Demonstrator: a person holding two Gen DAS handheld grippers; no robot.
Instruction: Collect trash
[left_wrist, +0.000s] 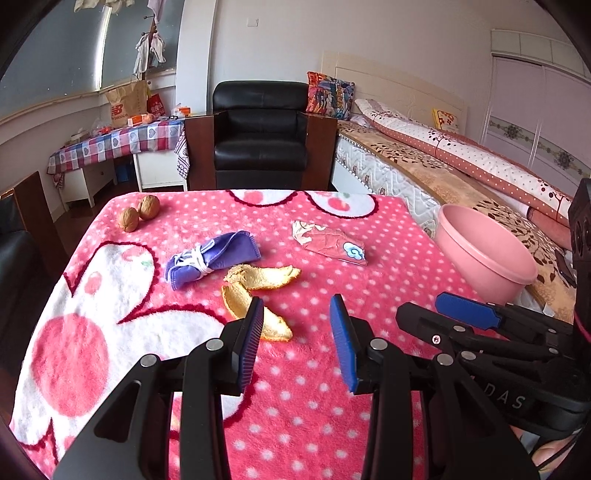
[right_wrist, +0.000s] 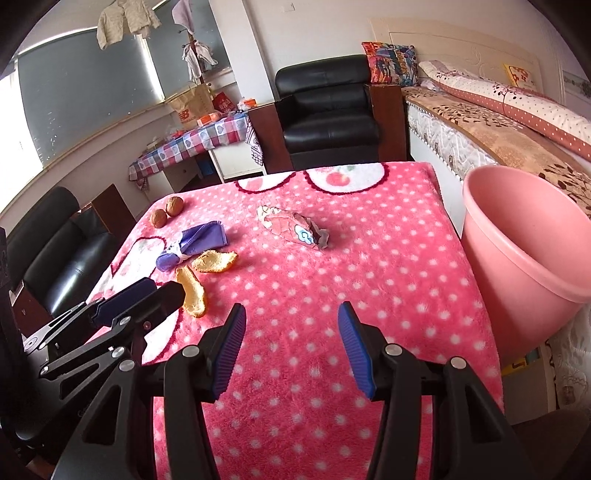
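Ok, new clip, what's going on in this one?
A person is clearing trash off a table covered with a pink polka-dot blanket, holding a claw tool in each hand. Both the left claw and the right claw are open and empty, above the blanket. Two orange peels and a crumpled wrapper lie uncollected, near a purple cloth and two walnuts. A pink bin stands at the table's right edge.

Soft daylight is coming in from the window (right_wrist: 85, 92) at the left, blowing out its far edge, casting only faint shadows, while fisheye distortion is bending the walls and dark vignetting is closing the corners.
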